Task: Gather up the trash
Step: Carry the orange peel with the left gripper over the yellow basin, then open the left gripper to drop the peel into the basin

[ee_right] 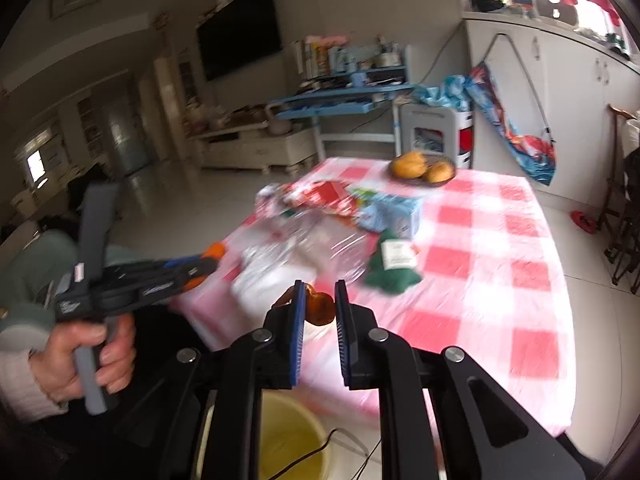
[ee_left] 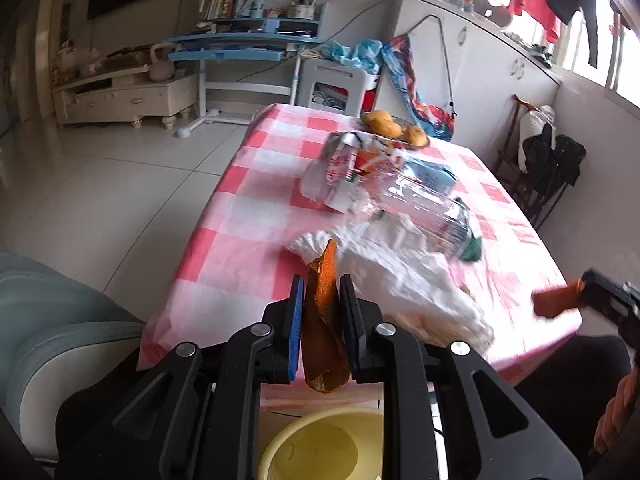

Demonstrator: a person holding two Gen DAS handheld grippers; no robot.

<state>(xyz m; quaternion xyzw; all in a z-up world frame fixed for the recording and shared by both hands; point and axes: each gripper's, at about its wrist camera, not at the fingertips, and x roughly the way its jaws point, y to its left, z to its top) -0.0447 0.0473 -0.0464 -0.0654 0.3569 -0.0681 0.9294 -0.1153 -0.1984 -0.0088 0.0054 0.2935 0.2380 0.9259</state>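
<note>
Left wrist view: we log the left hand-held gripper (ee_left: 320,312) nearly closed, its blue pads pressed on a long orange peel (ee_left: 326,320).
Peel, long axis: it runs along the fingers, one end poking past the tips, the other hanging back toward the camera.
Right wrist view: we log the right hand-held gripper (ee_right: 320,308) closed down on a small brown-orange scrap (ee_right: 318,308) held at the fingertips; the scrap sits against the left pad, and a thin gap shows beside the right one.
Bin: a yellow bucket (ee_left: 320,444) stands on the floor just below the near edge of the worktop (ee_left: 248,200), directly under both sets of fingers in either view.
Deciding relation: the bucket mouth lies below and behind the fingertips, so we judge each piece needs carrying back off the edge before letting go.
Nearer hand: we cannot tell; both hang over the same near edge.
Remaining trash: white crumpled plastic bag (ee_left: 400,272), clear bottle (ee_left: 424,204), wrappers and a green packet (ee_right: 394,268) lie mid-worktop, ahead of both hand-held grippers.
Not trash, we judge: bowl of yellow fruit (ee_right: 424,170) at the far end.
Open room: the near edge is bare checked cloth; a dark cable (ee_right: 320,452) crosses by the bucket rim and may snag.
Crowding: the two hand-held grippers sit near each other above one bucket.
</note>
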